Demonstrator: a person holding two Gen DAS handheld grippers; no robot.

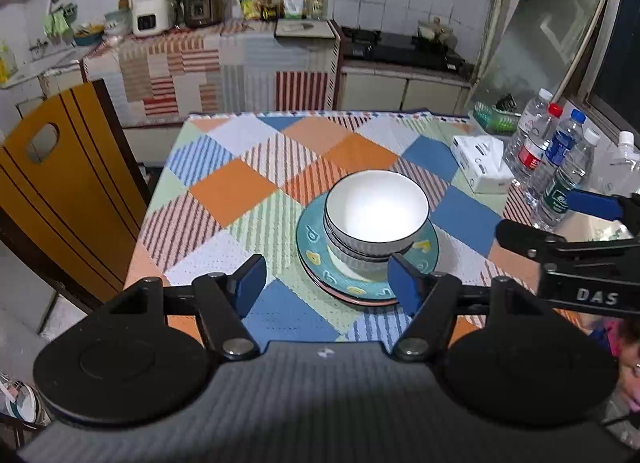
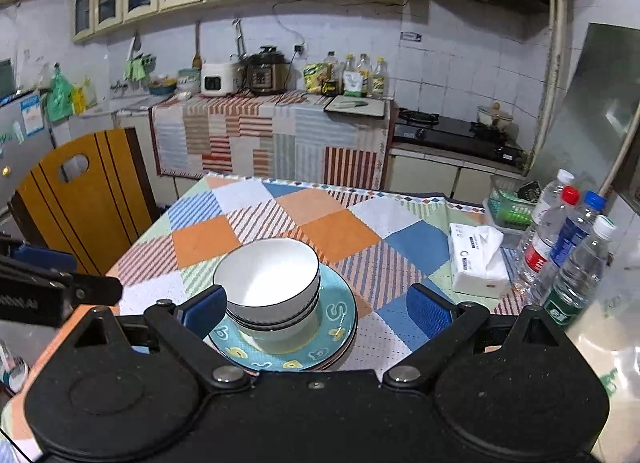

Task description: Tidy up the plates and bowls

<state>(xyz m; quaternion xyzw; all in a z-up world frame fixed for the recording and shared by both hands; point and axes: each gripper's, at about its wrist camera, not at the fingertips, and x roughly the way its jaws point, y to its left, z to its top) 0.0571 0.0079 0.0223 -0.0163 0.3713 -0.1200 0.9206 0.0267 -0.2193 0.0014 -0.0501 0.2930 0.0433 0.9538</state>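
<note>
Bowls (image 1: 377, 219), nested white ones, sit on teal plates (image 1: 316, 241) at the centre of both views. Our left gripper (image 1: 326, 287) hangs wide open and empty, its blue pads near the stack's lower edge. Our right gripper (image 2: 318, 309) is equally spread, holding nothing, its left pad just beside the bowls. Outward lies the checked tablecloth (image 1: 232, 191), then a tissue pack (image 2: 476, 259) and water bottles (image 2: 560, 239) at right.
</note>
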